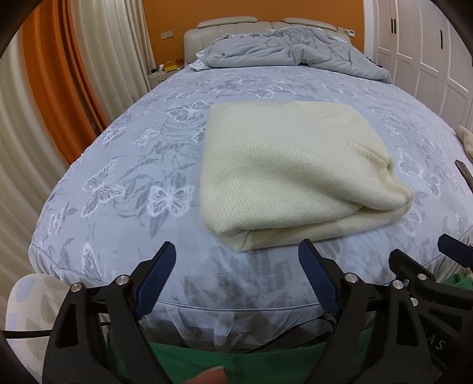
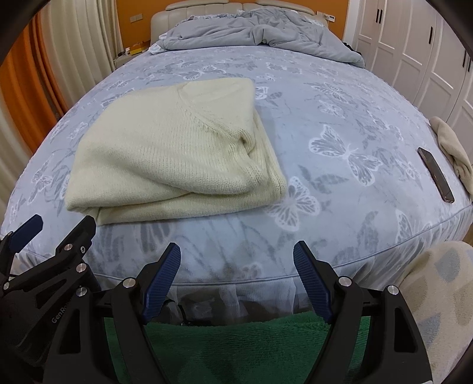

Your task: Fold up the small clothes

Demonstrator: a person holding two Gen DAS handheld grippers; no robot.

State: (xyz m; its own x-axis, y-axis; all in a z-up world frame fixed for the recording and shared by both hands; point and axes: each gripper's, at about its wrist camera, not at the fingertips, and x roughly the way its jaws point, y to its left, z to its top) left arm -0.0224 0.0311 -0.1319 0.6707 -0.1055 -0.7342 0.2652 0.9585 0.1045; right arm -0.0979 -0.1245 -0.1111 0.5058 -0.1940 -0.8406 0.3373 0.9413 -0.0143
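A bedroom with orange-and-cream curtains (image 1: 59, 97) on the left, an orange wall behind a padded headboard (image 1: 266, 26) and white wardrobe doors (image 1: 419, 50) on the right holds a bed (image 1: 124, 165) dressed in a pale blue butterfly-print cover, with a grey duvet (image 1: 283, 50) bunched at the far end.

The left gripper (image 1: 236, 277) hangs off the near edge of the bed, its jaws apart and holding nothing. Ahead of it and slightly to the right of its jaws lies the cream knitted sweater (image 1: 295, 168), already folded into a thick rectangle, its near edge a short way beyond the fingertips. The right gripper (image 2: 236, 274) sits beside the left one, jaws likewise apart and empty; from here the sweater is ahead and to the left. Far right of these jaws, near the bed's edge, lie a dark phone (image 2: 434, 178) and a beige cloth (image 2: 452, 147).

The fold looks finished. The risk now is a careless nudge: the loose knit could snag on a ribbed pad, or the soft layers could slide open if only the top one is pinched.
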